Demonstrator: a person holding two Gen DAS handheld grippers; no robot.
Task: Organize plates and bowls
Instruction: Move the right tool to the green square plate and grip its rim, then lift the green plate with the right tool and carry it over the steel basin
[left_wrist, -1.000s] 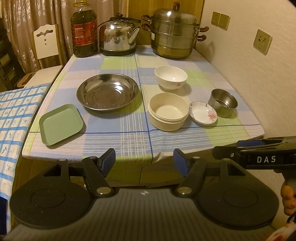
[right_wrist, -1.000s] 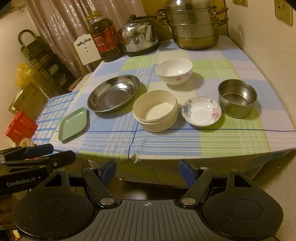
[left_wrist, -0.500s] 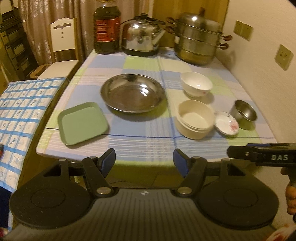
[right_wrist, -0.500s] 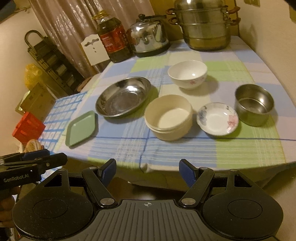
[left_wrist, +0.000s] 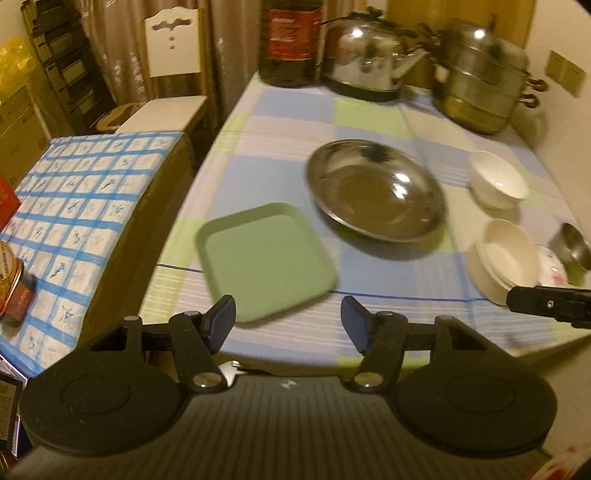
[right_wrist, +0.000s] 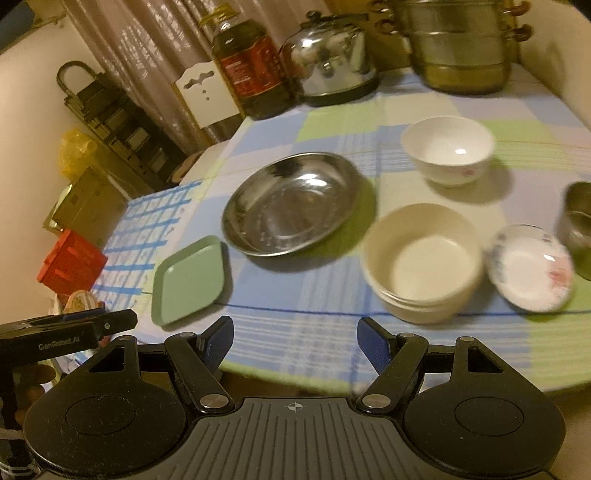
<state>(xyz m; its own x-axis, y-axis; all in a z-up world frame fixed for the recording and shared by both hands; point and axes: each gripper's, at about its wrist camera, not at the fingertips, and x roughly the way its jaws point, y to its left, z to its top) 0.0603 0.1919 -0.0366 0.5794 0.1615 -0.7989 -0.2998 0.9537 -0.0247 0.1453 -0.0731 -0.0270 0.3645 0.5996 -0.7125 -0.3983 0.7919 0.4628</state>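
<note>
Compared with a second ago, both views sit closer to the bench (left_wrist: 388, 317) and are swung toward its left end, and both are smeared by motion. In the left wrist view the green square plate (left_wrist: 266, 260) was a small shape at lower left; it now fills the centre, just above the left hand-held gripper (left_wrist: 288, 319). That gripper's jaws have just been closing a little, yet they stand wide apart with nothing between the pads. The right hand-held gripper (right_wrist: 295, 341) is likewise spread wide and empty, above the near edge of the bench.

Counted on the checked cloth: one green square plate at lower left, one large steel plate (right_wrist: 291, 203) in the middle, one white bowl (right_wrist: 447, 147) at upper right, one cream bowl (right_wrist: 421, 258) below it, one small flowered saucer (right_wrist: 530, 267) beside that, and one steel cup (right_wrist: 578, 225) at the right edge. At the top stand one oil bottle (right_wrist: 251, 62), one kettle (right_wrist: 328, 62) and one steamer pot (right_wrist: 458, 48).
</note>
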